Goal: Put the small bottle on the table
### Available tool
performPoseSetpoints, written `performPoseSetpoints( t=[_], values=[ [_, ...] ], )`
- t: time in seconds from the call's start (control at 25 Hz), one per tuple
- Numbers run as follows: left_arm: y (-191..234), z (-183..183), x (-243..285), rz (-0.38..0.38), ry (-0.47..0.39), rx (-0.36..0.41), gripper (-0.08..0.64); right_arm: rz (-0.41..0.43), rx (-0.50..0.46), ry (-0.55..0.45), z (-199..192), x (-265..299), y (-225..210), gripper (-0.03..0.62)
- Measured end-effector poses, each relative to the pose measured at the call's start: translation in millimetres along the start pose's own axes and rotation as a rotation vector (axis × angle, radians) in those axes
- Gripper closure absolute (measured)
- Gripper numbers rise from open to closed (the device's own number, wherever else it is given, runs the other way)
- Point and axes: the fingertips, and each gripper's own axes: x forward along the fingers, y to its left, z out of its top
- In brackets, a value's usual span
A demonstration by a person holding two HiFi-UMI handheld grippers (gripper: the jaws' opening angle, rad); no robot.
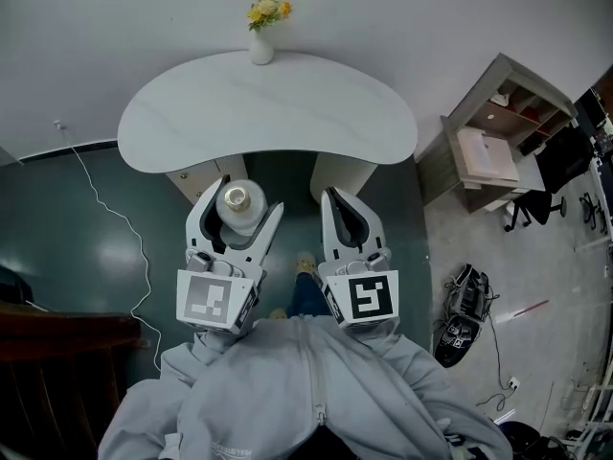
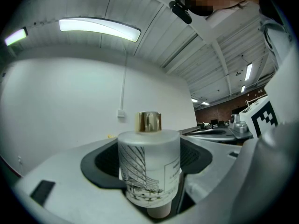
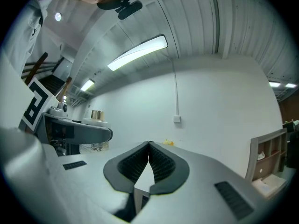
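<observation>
A small frosted bottle (image 1: 239, 205) with a gold cap and a printed building sketch stands upright between the jaws of my left gripper (image 1: 236, 211), which is shut on it. The left gripper view shows the bottle (image 2: 148, 169) close up, held between the dark pads. My right gripper (image 1: 347, 220) hangs beside it, shut and holding nothing; its pads (image 3: 159, 162) meet at the tips. Both grippers are held in front of the person, short of the white kidney-shaped table (image 1: 192, 118). From the right gripper view the bottle (image 3: 96, 115) peeks above the left gripper.
A white vase of yellow flowers (image 1: 261, 29) stands at the table's far edge against the wall. A wooden shelf unit (image 1: 498, 132) and an office chair (image 1: 546, 175) are on the right. A white cable (image 1: 120, 218) runs over the dark floor at left. A black bag (image 1: 462, 314) lies at lower right.
</observation>
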Motion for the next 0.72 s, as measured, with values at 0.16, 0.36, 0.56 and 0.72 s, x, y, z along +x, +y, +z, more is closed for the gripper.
performPoseSetpoints(
  t=[0.16,0.36,0.56,0.72],
  values=[
    [9,-5,27,0.005,0.010,0.004,0.225,0.008,0.004,0.007,-8,26,-20,0.566],
    [26,-9,63,0.008,0.013,0.009,0.225,0.023,-0.002,0.009,-14,66,-40,0.566],
    [42,-8,107,0.020,0.008,0.017,0.225,0.051,-0.009,0.006,-19,107,-62,0.566],
    [54,-11,141,0.037,0.006,0.000,0.225,0.075,-0.012,0.011,-23,139,-83,0.566]
  ],
)
